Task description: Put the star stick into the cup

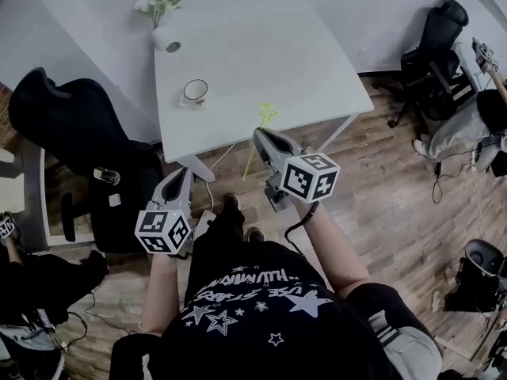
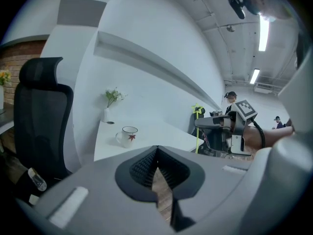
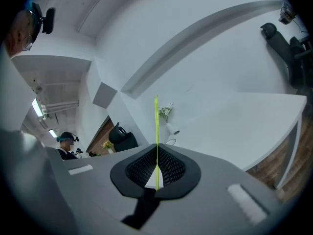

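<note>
The right gripper (image 1: 261, 137) clamps the star stick (image 1: 267, 115) upright at the near edge of the table (image 1: 261, 54), well apart from the empty cup (image 1: 195, 92). A vase (image 1: 161, 38) holds flowers (image 1: 158, 5). The left gripper (image 1: 184, 174) is clenched on nothing.

Yellow-green star stick (image 1: 267, 114); white cup (image 1: 195, 92); white table (image 1: 269, 54)

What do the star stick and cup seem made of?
The thin yellow-green star-topped stick: probably plastic, given its bright uniform colour; finish unclear. The white handled cup with red leaf mark: likely glazed ceramic, from its smooth opaque body.
</note>
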Tool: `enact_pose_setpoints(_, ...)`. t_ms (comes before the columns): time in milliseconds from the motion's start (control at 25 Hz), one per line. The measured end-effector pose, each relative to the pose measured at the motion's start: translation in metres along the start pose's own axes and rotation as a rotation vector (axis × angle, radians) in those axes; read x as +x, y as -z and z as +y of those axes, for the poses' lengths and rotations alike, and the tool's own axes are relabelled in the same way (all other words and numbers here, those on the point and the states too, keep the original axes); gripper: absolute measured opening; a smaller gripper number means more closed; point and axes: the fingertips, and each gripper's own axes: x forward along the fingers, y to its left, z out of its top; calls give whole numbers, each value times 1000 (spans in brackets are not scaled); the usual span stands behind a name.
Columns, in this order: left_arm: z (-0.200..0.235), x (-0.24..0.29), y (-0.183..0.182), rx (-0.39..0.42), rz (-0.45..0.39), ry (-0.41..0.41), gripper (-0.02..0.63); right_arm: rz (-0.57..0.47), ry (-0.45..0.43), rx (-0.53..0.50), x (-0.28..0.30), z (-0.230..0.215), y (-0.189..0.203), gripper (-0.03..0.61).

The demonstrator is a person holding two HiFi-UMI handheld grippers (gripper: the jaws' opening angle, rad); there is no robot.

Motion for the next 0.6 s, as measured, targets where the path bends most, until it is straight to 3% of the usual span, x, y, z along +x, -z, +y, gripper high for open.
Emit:
enact_pose_setpoints(280, 34, 50, -24, 9, -27, 27, 3, -6, 0, -3, 50, -14, -24, 20)
enact_pose_setpoints(600, 95, 112, -64, 31, -44, 17, 3, -21, -52, -1, 147, -21, -74, 20)
